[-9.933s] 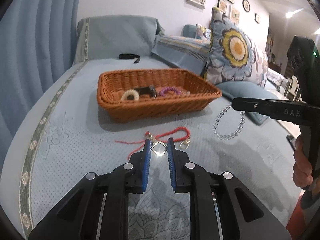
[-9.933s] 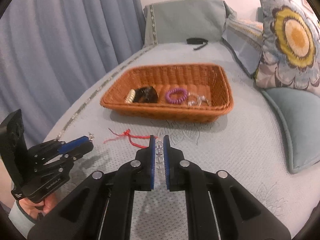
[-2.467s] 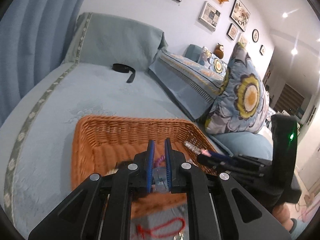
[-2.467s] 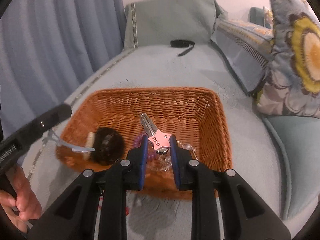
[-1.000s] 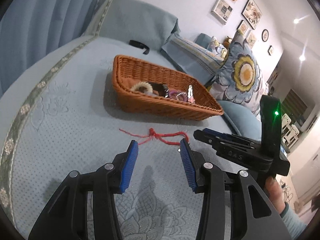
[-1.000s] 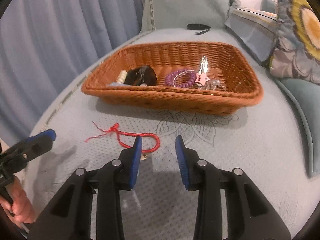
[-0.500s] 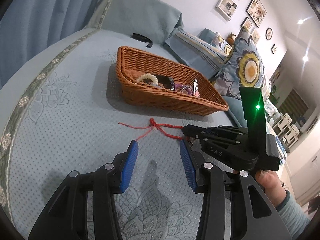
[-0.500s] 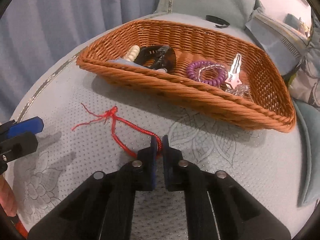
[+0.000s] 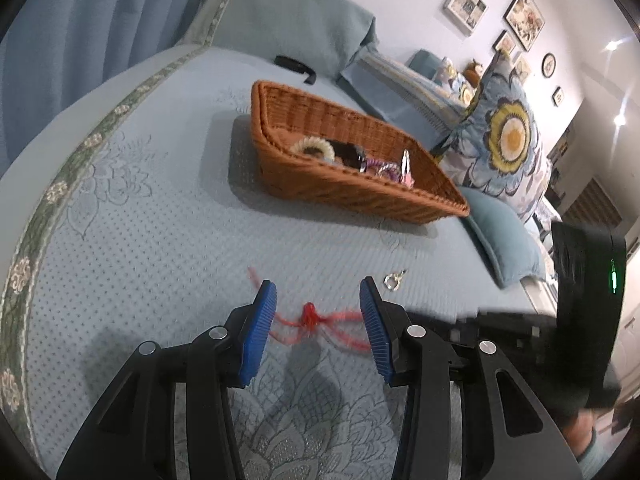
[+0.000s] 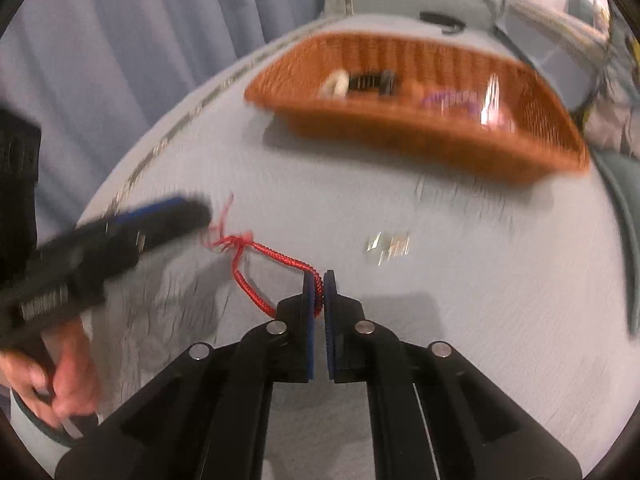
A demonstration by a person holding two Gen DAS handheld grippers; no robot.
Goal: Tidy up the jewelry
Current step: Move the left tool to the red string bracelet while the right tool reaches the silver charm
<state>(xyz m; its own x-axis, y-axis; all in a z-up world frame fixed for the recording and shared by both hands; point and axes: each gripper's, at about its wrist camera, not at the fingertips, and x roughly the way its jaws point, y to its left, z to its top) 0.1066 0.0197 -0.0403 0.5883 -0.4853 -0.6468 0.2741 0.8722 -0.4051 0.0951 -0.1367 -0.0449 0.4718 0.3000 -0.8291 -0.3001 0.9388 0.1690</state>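
Note:
A red cord bracelet (image 10: 256, 254) lies on the blue bedspread, its knot (image 9: 309, 318) between my left gripper's pads. My right gripper (image 10: 319, 280) is shut on the bracelet's loop end. My left gripper (image 9: 318, 308) is open and empty, just over the cord; it shows blurred at the left of the right wrist view (image 10: 160, 220). A small metal clasp (image 9: 394, 280) lies loose on the bedspread, also in the right wrist view (image 10: 386, 246). The wicker basket (image 9: 360, 196) holds a cream ring, a dark clip, a purple coil and a pink key.
The basket (image 10: 420, 136) stands beyond the bracelet. A flowered pillow (image 9: 508, 140) and a blue cushion (image 9: 504, 236) lie to the right. A black strap (image 9: 294, 66) lies far back near the headboard cover. Blue curtains hang at the left.
My right gripper, shut on the bracelet since half a second ago, has pulled it nearer. My left gripper has moved in over the knot. The metal clasp now lies apart from the cord.

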